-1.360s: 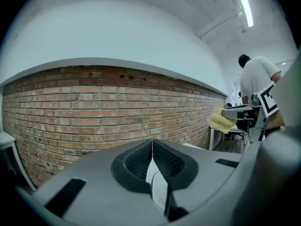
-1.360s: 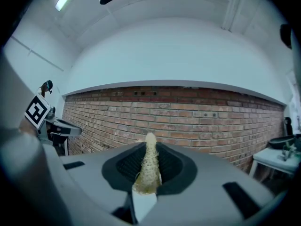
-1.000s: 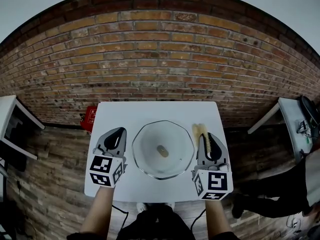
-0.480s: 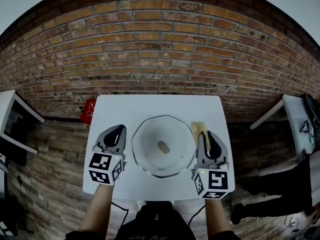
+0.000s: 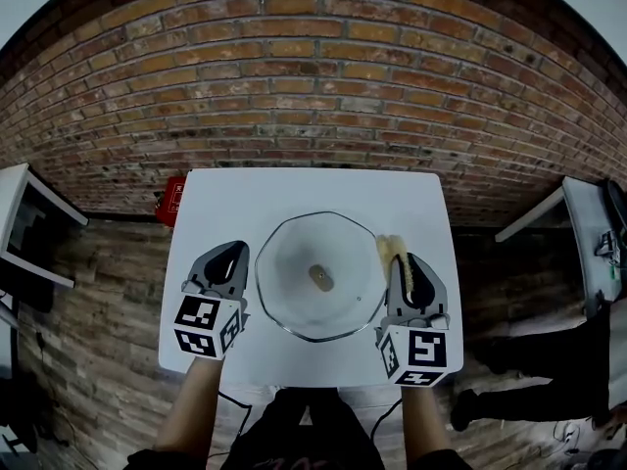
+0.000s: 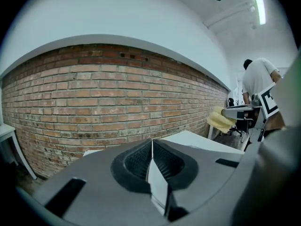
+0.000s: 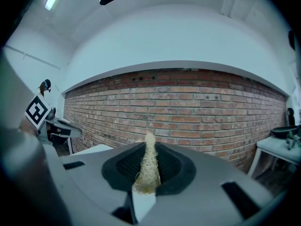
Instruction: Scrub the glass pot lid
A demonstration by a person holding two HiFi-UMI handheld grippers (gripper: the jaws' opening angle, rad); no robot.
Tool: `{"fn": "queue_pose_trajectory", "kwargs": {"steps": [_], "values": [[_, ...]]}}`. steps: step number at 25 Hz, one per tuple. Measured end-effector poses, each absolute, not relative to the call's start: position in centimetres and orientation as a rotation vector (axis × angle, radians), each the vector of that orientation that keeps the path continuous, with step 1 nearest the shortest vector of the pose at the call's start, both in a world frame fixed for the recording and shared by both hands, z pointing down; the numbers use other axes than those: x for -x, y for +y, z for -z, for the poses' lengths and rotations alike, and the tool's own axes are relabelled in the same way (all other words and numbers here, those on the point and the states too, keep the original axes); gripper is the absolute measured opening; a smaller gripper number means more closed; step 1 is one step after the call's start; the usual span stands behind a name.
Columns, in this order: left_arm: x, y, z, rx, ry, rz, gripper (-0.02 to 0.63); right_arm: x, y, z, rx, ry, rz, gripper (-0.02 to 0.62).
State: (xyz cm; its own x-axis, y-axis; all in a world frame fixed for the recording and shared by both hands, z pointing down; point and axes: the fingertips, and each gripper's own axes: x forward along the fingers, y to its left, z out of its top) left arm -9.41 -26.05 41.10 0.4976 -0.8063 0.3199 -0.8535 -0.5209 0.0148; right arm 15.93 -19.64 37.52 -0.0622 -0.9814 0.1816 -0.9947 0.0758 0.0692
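Just left of the glass pot lid (image 5: 292, 284), the left gripper (image 5: 232, 255) hovers over the white counter (image 5: 294, 196) with its fingers pressed together and nothing between them.

The lid lies flat at the middle of the counter, between the two tools and touching neither. It is likely rigid, fairly heavy for its size and breakable. Its smooth surface would probably skate across the bare counter under a sideways scrub. The safest holds appear to be the metal-edged rim on the side facing the empty gripper, or the small knob (image 5: 320, 278) at the centre. The thin rim would suit closed fingers bracing against it better than a hard pinch on bare glass.

The lid is a clear, shallow dome with a faintly angular outline, a bright band round its edge and a dull brownish knob. Whether the dome faces up or down cannot be told.

Just right of the lid, the right gripper (image 5: 409, 267) has its fingers clamped on a yellow fibrous scrubbing pad (image 5: 392, 251). The soft pad sticks out past the fingertips, beside the lid's rim and not yet on the glass.
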Motion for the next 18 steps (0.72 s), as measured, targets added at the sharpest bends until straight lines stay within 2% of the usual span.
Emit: {"fn": "queue_pose_trajectory", "kwargs": {"steps": [18], "values": [[9.3,-24.4,-47.9,-2.456,-1.389,-0.53,0.015,-15.2,-19.3,-44.0,-1.908,-2.154,-0.259,0.06]]}}
